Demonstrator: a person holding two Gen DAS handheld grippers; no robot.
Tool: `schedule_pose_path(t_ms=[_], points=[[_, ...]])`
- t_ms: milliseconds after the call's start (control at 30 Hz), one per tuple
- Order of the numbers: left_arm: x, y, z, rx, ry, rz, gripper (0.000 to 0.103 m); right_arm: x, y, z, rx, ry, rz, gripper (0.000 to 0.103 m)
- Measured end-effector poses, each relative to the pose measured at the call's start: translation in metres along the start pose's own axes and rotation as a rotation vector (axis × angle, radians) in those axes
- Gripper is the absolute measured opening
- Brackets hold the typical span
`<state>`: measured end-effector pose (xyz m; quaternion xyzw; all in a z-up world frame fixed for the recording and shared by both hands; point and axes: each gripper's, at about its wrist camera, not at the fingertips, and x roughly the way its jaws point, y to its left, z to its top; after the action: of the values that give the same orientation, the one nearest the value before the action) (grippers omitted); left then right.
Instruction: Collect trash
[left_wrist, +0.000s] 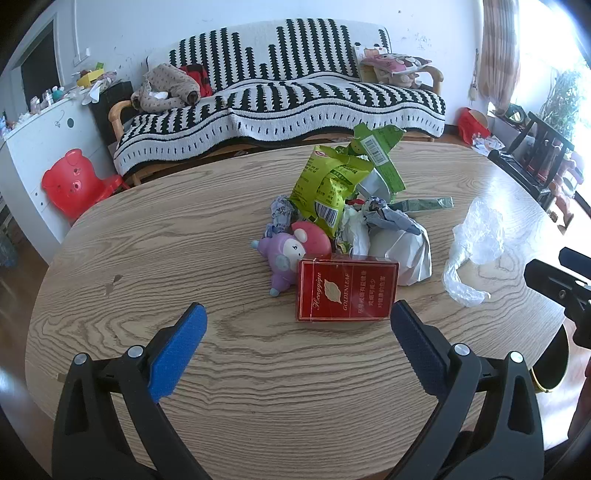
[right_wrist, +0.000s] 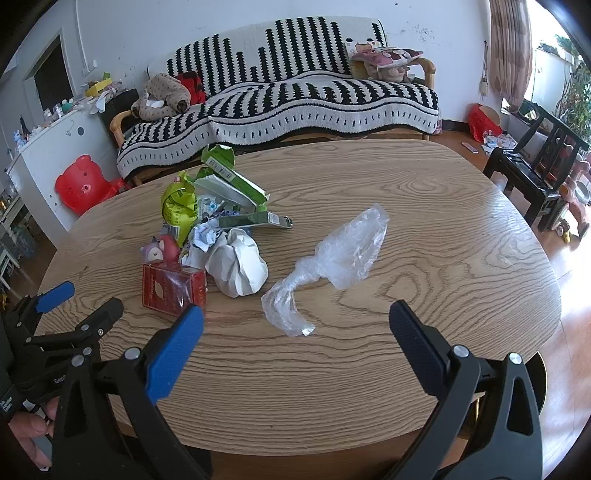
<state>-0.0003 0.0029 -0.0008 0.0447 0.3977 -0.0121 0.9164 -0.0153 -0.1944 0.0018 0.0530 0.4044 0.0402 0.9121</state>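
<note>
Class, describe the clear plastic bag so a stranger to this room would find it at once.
Start at the oval wooden table in front of the striped sofa. To the right of the trash pile, lying alone on bare wood, is the clear plastic bag. It is the only see-through, crinkled item; everything else is coloured or opaque.

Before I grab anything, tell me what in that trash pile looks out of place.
The purple and pink plush toy lies among the wrappers, touching the red cigarette box. It looks intact, not like trash.
</note>
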Motion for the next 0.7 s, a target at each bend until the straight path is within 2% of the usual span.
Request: schedule_pose_path(t_ms=[700], points=[[0.0082, 0.0099, -0.0015, -0.016, 0.012, 0.001, 0.097, -0.0008, 0.0011, 0.002, 0.0, 0.0, 0.022, 0.097]])
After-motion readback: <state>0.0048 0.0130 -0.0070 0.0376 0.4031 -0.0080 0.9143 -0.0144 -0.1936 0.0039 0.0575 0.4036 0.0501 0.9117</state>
